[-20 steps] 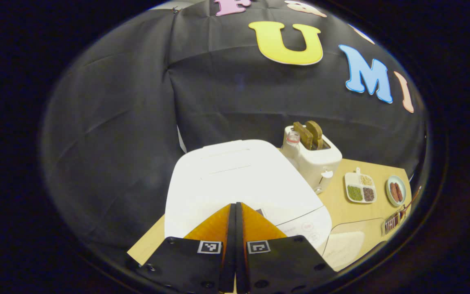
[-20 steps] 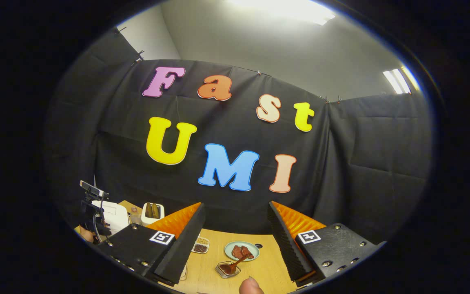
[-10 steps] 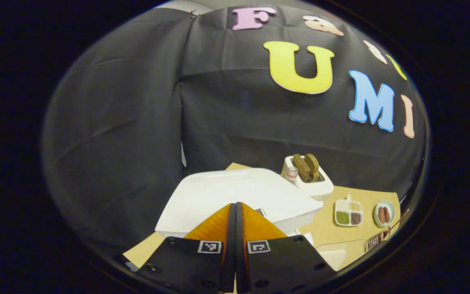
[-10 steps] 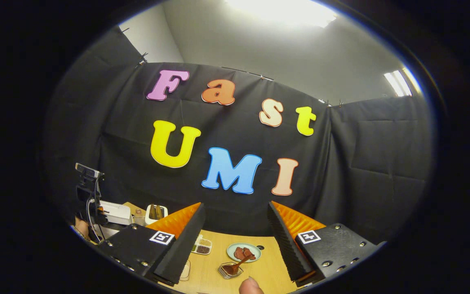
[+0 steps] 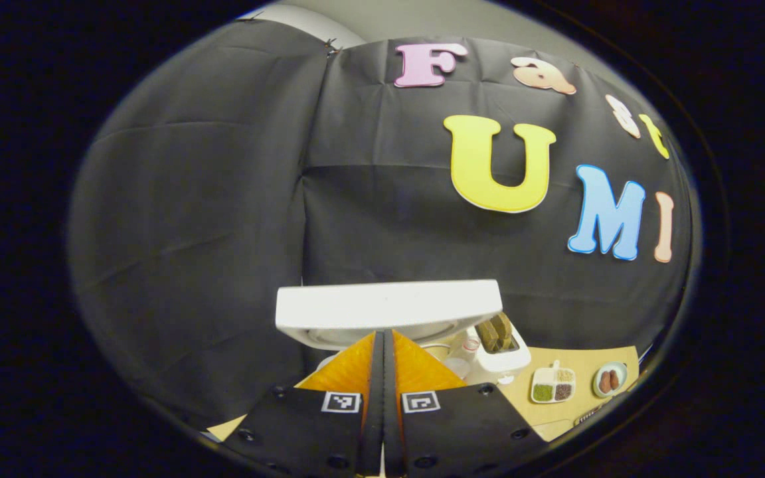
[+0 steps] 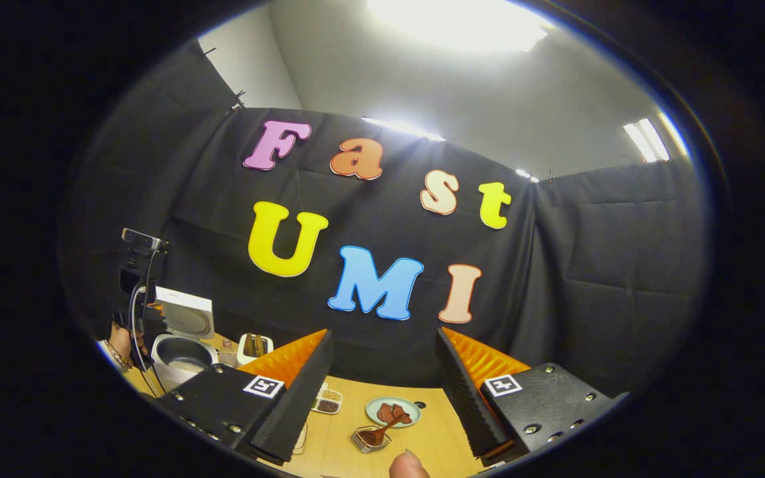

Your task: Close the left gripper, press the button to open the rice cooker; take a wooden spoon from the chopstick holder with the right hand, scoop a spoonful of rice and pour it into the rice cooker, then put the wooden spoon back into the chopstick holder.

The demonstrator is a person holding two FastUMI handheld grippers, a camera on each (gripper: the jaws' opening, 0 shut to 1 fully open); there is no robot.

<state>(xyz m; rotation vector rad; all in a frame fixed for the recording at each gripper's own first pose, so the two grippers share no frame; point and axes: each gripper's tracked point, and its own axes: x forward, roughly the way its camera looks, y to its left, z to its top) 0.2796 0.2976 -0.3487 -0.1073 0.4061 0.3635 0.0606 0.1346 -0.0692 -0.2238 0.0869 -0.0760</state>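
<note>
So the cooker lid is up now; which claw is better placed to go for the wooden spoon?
Right, probably. The right claw is open and empty above the table. The left claw is shut, close in front of the rice cooker, whose lid stands raised. I cannot make out the chopstick holder.

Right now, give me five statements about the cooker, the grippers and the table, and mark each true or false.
1. The rice cooker's lid is raised. True.
2. The left gripper has its fingers spread wide. False: they are pressed together with nothing between them.
3. The right gripper is open and holds nothing. True.
4. The toaster is empty. False: brown slices stick up from its slots.
5. The divided dish and the small plate sit side by side on the table. True.
</note>
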